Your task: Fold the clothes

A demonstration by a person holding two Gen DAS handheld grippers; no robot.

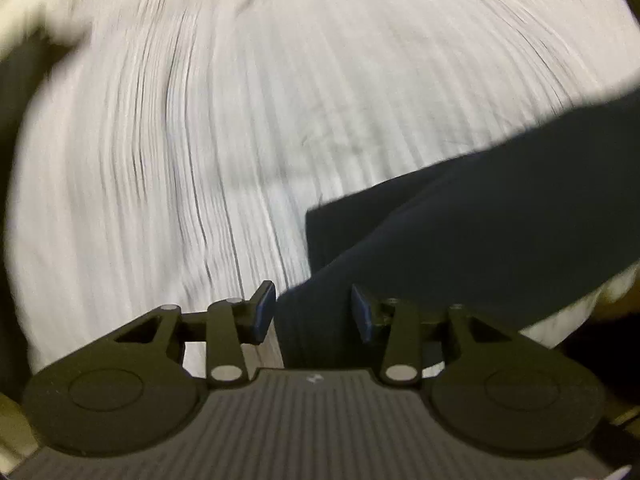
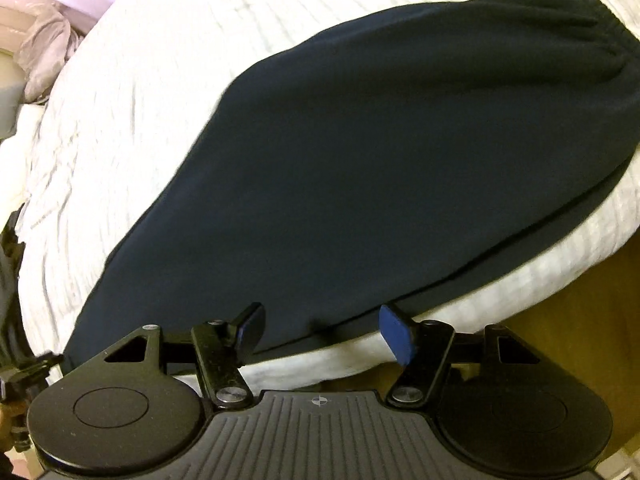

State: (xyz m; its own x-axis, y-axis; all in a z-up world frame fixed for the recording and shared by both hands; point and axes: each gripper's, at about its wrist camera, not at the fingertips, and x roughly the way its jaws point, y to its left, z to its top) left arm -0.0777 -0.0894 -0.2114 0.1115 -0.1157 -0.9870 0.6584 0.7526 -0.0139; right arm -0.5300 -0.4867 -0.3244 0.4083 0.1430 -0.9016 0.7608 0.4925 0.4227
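A dark navy garment (image 2: 380, 160) lies spread flat on a white textured bedcover (image 2: 132, 128), its gathered waistband (image 2: 600, 40) at the far right. My right gripper (image 2: 324, 332) hangs open over the garment's near edge, and its blue pads (image 2: 396, 336) touch no cloth. The left wrist view is blurred. There a narrower end of the same dark garment (image 1: 480, 224) runs from the right down under my left gripper (image 1: 313, 314). That gripper's jaws stand apart above the fabric and its pads (image 1: 264, 312) press on nothing.
Crumpled pale lilac cloth (image 2: 44, 48) sits past the bed's far left corner. Brown wood (image 2: 568, 304) shows below the bed's edge at the right. A dark object (image 2: 12, 280) pokes in at the left border. White bedcover (image 1: 180, 140) fills the left wrist view.
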